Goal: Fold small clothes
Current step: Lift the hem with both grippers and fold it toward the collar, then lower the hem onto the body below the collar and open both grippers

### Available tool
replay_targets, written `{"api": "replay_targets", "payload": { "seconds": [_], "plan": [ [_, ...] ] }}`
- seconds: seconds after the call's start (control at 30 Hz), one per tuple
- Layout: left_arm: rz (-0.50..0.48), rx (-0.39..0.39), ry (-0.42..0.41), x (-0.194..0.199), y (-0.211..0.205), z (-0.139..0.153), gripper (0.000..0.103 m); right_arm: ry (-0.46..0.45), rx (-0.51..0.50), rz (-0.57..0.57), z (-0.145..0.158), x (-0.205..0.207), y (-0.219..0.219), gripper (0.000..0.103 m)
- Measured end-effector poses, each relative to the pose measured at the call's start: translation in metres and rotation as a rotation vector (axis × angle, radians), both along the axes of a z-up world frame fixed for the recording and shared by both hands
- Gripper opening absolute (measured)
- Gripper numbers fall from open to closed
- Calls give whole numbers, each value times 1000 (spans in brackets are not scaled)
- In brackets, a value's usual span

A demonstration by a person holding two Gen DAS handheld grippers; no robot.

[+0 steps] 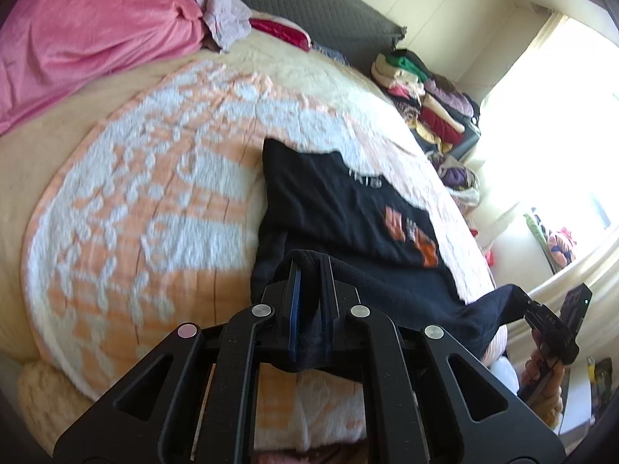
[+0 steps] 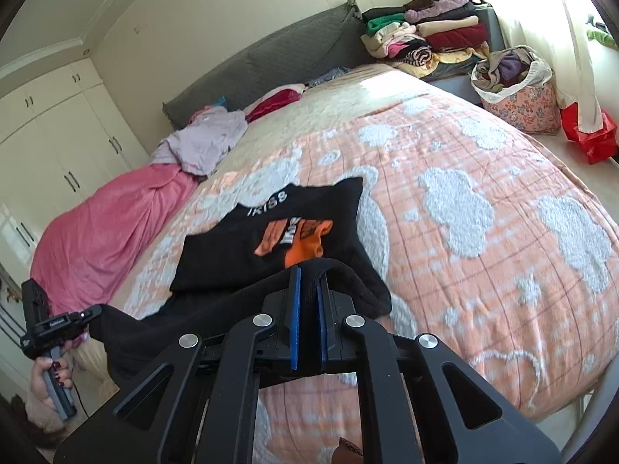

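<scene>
A black T-shirt [image 1: 340, 212] with an orange print and white lettering lies partly on the peach-and-white bedspread [image 1: 154, 193]; it also shows in the right wrist view [image 2: 271, 239]. My left gripper [image 1: 309, 270] is shut on the shirt's near hem, which is lifted off the bed. My right gripper [image 2: 308, 274] is shut on the same hem at its other corner. Each gripper shows in the other's view, the right one [image 1: 541, 313] at the lower right, the left one [image 2: 77, 321] at the lower left, with the hem stretched between them.
A pink blanket [image 2: 108, 232] and a lilac garment [image 2: 209, 143] lie at the bed's far side by the grey headboard [image 2: 271, 58]. Stacked folded clothes [image 2: 429, 34] and a floral basket [image 2: 518, 96] of clothes stand beside the bed near the window.
</scene>
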State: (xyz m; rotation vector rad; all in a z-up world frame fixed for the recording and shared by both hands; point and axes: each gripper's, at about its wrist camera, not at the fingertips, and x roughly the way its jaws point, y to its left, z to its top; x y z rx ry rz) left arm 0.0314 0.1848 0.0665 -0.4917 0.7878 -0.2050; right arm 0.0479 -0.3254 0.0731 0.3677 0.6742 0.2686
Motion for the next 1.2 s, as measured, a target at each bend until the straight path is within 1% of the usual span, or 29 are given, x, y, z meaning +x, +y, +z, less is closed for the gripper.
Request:
{"api": "replay_targets", "payload": {
  "seconds": [0.17,0.33,0.57,0.73,1.0,1.2],
  "plan": [
    [24,-9,-27,19,3,7,3,-20,-9,-14,9,19,-3,7],
    [41,15,-49,34,-1,12,3,-36,-30,-7,16,38,1,7],
    [53,28,-65,52,-2,17,3,-52,-36,-6,22,64,7,7],
    [62,39,-78,66,-2,22,3,-69,-59,-11,26,79,12,7],
    [87,63,-81,95,-5,17,3,-54,-96,-36,17,104,14,7],
    [101,107,-59,117,-10,2,3,-19,-114,-57,2,123,15,7]
  ]
}}
